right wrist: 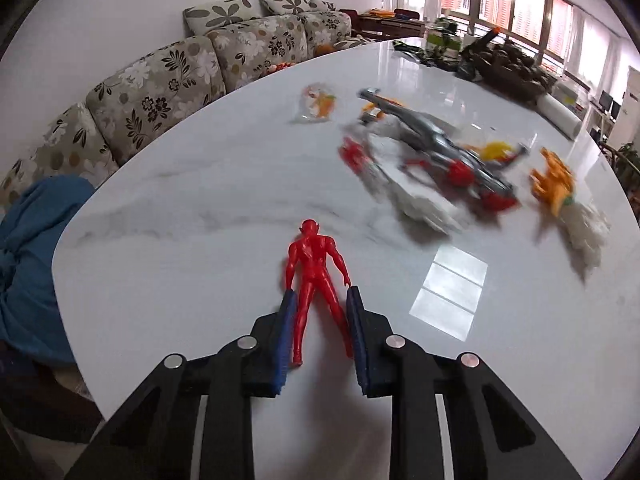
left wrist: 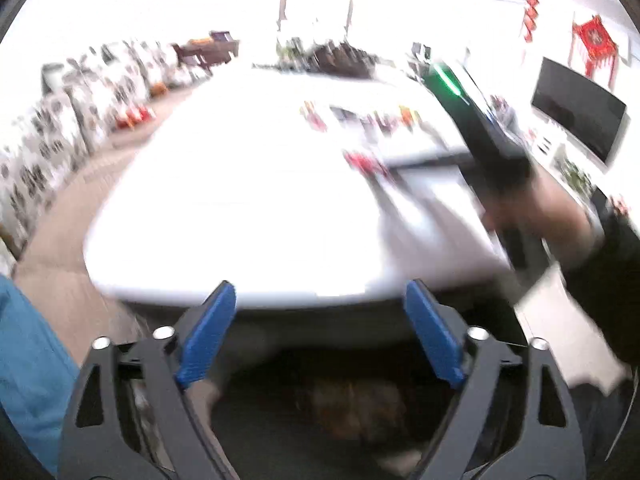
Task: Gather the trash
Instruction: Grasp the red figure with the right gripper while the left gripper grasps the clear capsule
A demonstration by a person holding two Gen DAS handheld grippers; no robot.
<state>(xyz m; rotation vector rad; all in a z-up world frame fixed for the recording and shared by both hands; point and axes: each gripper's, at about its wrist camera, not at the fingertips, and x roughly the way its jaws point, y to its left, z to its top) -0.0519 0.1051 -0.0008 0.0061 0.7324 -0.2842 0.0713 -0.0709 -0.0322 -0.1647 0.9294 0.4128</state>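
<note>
From the left wrist camera, everything beyond the gripper is smeared by blur. The left gripper (left wrist: pixel 320 300) has its blue pads (left wrist: pixel 208 332) spread wide apart with nothing between them, poised above the near edge of a white table (left wrist: pixel 240 208). Below that edge, between the jaws, lies a dark space with a brownish shape too blurred to identify. Along the far right part of the table a row of small red and orange things (left wrist: pixel 360 120) shows only as streaks. At the right side a hand (left wrist: pixel 552 216) in a dark sleeve grips a black tool with a green light (left wrist: pixel 448 76), reaching over the table's right edge. A blue cloth (left wrist: pixel 28 360) fills the lower left, off the table. From the right wrist camera the view is sharper. The right gripper (right wrist: pixel 320 300) is clamped on a red toy figure (right wrist: pixel 316 272): its blue pads (right wrist: pixel 286 332) press the legs from both sides, while the figure's torso and head reach forward over the white table (right wrist: pixel 200 220) near the near edge. Toward the far right part of the table sits a blurred heap of a grey and red toy (right wrist: pixel 448 152) on crumpled white wrapping (right wrist: pixel 420 200). Just right of it lies an orange toy (right wrist: pixel 554 180) with more white wrapping. A small clear packet with orange contents (right wrist: pixel 318 104) lies farther back, toward the far edge. A floral sofa (right wrist: pixel 160 84) runs beyond the table's left edge.
</note>
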